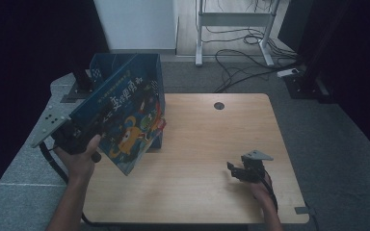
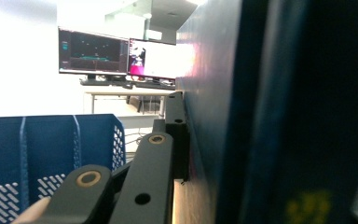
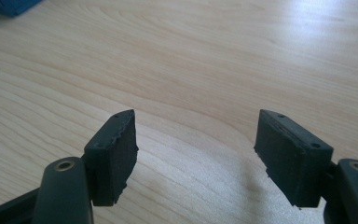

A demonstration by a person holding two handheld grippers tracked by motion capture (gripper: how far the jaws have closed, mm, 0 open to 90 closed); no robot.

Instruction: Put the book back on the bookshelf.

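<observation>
book (image 1: 125,120) in left claw (image 1: 84,130)

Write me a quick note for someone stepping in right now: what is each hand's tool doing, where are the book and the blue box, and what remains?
Left gripper: shut on the picture book, holding it tilted in the air over the table's left edge.
Right gripper: fingers open, nothing between them, low over bare wooden table.
Blue file box: stands at the table's far left corner, right behind the book.
Done: book gripped and lifted.
Left: probably to slot the book into the box, though that is a guess; the right gripper is free to steady it.
</observation>
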